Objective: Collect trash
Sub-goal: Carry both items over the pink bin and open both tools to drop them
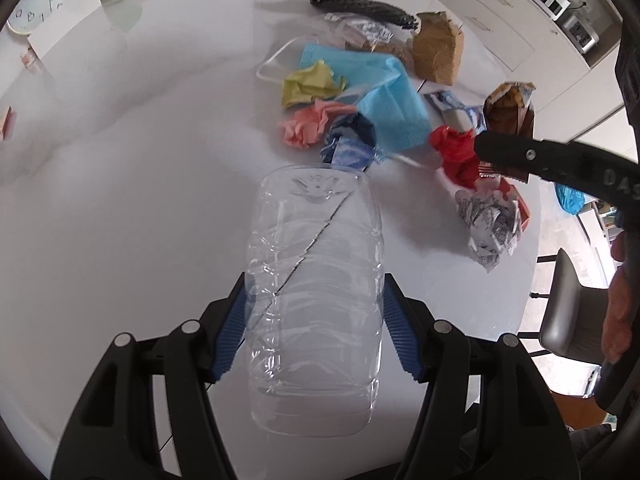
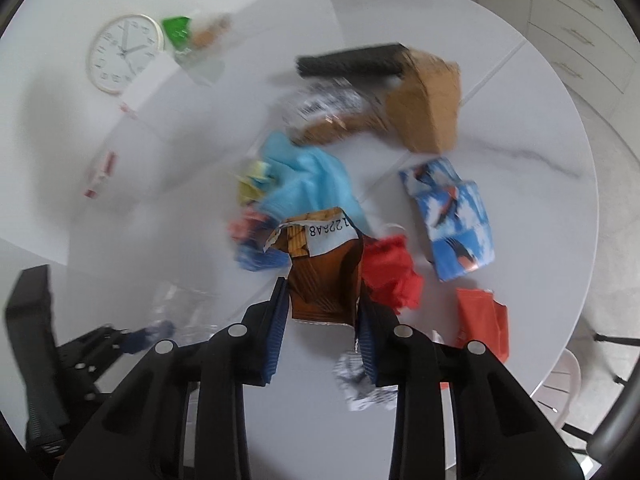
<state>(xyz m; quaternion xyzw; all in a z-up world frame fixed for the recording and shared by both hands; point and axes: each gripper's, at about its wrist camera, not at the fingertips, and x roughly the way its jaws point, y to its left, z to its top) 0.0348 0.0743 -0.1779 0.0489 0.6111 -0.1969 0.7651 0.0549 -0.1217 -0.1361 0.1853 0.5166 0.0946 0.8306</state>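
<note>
**Over the surface: bottle and wrapper held**

Beside the trash pile (image 1: 360, 92) on the surface (image 1: 140, 160), left tool (image 1: 316, 320) clamps a clear bottle (image 1: 316, 300); right tool (image 2: 320, 320) pinches a brown wrapper (image 2: 324, 264) just above the pile.

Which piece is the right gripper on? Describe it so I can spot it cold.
On the round white table, find the trash pile near its edge. The right gripper has its jaws around the brown snack wrapper, beside the crumpled red paper. Only it has a white label strip with printed code across its torn top.
</note>
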